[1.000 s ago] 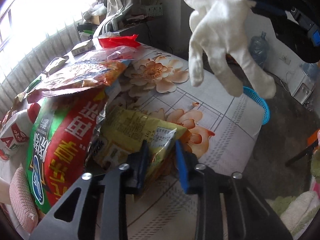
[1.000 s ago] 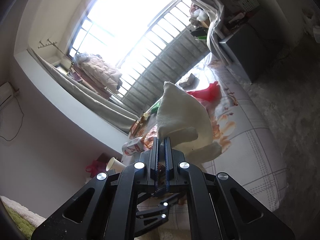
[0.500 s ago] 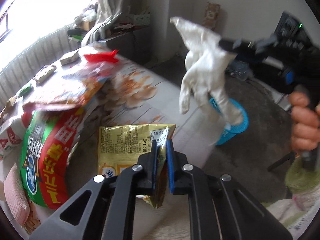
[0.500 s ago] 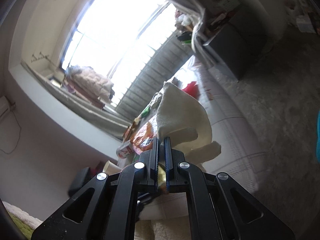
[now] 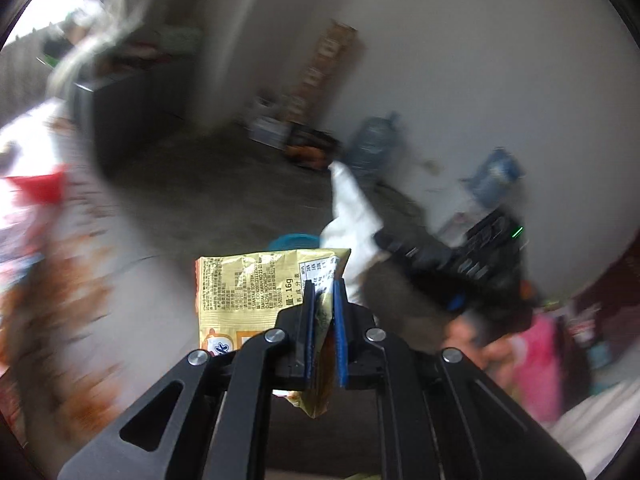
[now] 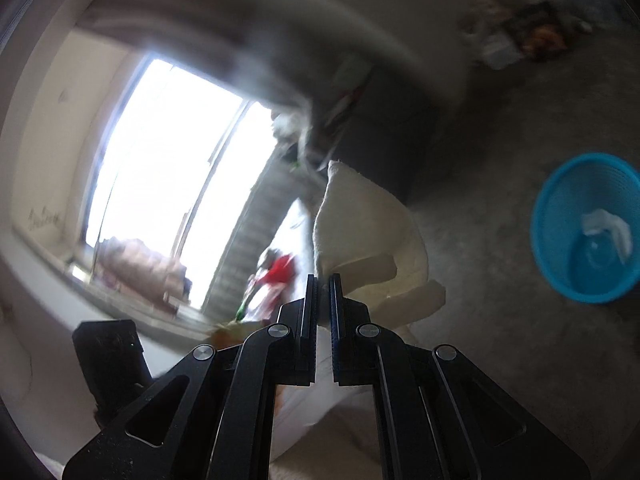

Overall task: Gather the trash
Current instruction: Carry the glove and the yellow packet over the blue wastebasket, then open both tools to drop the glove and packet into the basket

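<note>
My left gripper (image 5: 322,285) is shut on the edge of a yellow snack packet (image 5: 256,284), which hangs lifted in front of the blurred table. My right gripper (image 6: 323,280) is shut on a white glove (image 6: 360,224), whose fingers stick out to the right of the pads. In the left wrist view the white glove (image 5: 352,224) and the other black gripper body (image 5: 460,264) hang over the floor at right. A blue mesh bin (image 6: 586,228) stands on the grey floor at right, with a white scrap inside; its rim (image 5: 292,240) peeks above the packet.
A flowered tablecloth (image 5: 80,280) with a red wrapper (image 5: 40,186) lies at left, badly blurred. Water bottles (image 5: 374,142) and boxes stand by the far wall. A dark cabinet (image 6: 400,132) sits under the window. A person's hand (image 5: 472,340) holds the other gripper.
The left jaws closed on the yellow packet and lifted it off the table, swinging right toward the floor. The right gripper carried the glove away from the table, and the blue bin came into its view.
</note>
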Demonstrator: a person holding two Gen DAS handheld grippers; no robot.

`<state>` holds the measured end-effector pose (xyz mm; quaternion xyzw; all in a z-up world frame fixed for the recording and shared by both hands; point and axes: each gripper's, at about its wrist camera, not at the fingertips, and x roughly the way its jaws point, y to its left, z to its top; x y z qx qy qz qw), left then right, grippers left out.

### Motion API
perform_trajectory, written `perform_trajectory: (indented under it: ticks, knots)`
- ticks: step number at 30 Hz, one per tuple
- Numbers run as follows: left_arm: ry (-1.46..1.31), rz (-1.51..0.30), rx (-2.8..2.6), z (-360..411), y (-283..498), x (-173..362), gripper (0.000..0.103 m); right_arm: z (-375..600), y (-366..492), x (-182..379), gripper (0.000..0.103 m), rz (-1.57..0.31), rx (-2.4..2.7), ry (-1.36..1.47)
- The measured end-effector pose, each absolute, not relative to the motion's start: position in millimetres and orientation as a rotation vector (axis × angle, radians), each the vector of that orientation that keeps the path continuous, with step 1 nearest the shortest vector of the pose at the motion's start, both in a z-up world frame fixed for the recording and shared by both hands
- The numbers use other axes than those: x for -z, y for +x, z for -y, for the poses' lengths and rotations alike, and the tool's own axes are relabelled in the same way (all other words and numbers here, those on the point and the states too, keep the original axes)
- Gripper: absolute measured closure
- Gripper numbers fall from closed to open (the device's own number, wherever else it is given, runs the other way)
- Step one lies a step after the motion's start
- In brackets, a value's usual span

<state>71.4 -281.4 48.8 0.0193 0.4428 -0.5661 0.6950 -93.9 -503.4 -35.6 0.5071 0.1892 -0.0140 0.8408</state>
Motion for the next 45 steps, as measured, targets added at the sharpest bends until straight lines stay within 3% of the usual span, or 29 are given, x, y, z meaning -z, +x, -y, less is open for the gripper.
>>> perform_trajectory:
  ticks: [12,16,19,20,21,23,27,31,45]
  knots:
    - [-0.011,-1.422,1.34,500,112,55,0.094,611,-118,142,0.099,-0.397,0.327,1.323]
    - [0.017,-1.468,1.308,545,118,86,0.091,637,-109,166,0.095,-0.409,0.413,1.344]
    - [0.038,-1.514,1.269,568,117,110,0.081,652,-98,190,0.09,-0.43,0.479,1.377]
    - [0.057,-1.521,1.249,573,117,116,0.069,652,-97,198,0.08,-0.445,0.502,1.375]
    - [0.095,-1.516,1.218,578,114,121,0.063,654,-93,204,0.07,-0.465,0.53,1.37]
    - [0.121,-1.503,1.19,581,114,125,0.051,660,-92,223,0.067,-0.507,0.574,1.382]
    - [0.083,-1.493,1.171,567,125,117,0.045,659,-103,239,0.065,-0.514,0.593,1.44]
    - [0.077,-1.413,1.131,547,139,96,0.032,646,-117,228,0.051,-0.504,0.593,1.428]
    - [-0.078,-1.191,1.114,383,133,-32,0.025,570,-133,135,0.043,-0.605,0.521,1.071]
